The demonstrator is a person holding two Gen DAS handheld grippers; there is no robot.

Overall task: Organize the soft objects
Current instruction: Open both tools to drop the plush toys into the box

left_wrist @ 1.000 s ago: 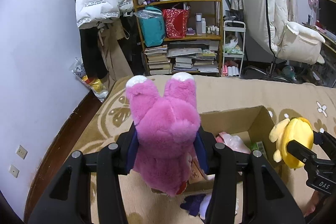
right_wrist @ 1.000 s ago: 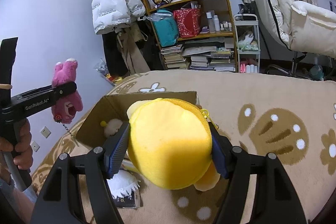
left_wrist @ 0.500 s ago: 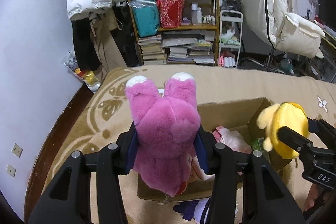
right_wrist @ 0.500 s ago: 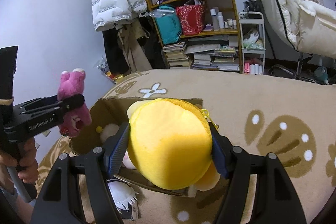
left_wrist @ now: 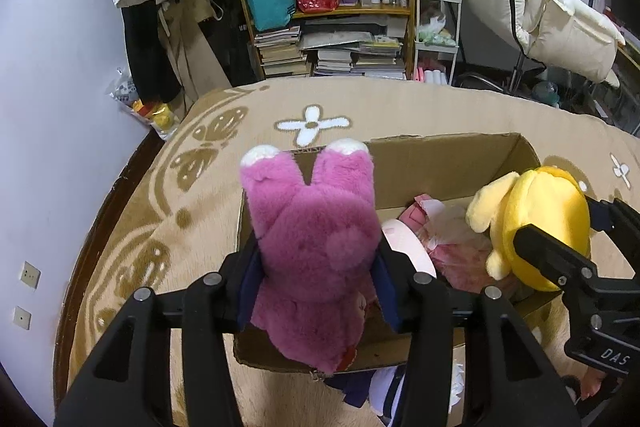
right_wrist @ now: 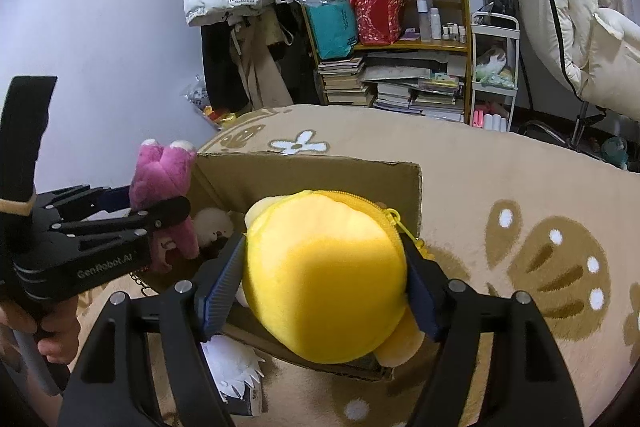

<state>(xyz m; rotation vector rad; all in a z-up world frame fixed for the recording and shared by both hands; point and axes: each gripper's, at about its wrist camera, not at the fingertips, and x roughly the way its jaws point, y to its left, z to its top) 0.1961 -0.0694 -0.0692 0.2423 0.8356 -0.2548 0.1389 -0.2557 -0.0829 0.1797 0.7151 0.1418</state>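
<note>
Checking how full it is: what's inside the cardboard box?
Inside the cardboard box lie pink fabric items and a white plush toy; the pink plush and yellow plush hide the rest.

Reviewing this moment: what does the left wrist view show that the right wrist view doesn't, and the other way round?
Only the left wrist view shows the pink clothing lying inside the cardboard box, plus wall sockets low on the left.

Only the right wrist view shows a white plush in the box's left corner, the yellow plush's zipper, and the hand holding the left gripper.

Both show the pink plush clamped in the left jaws, the yellow plush clamped in the right gripper, both over the open box, and the bookshelf behind.
</note>
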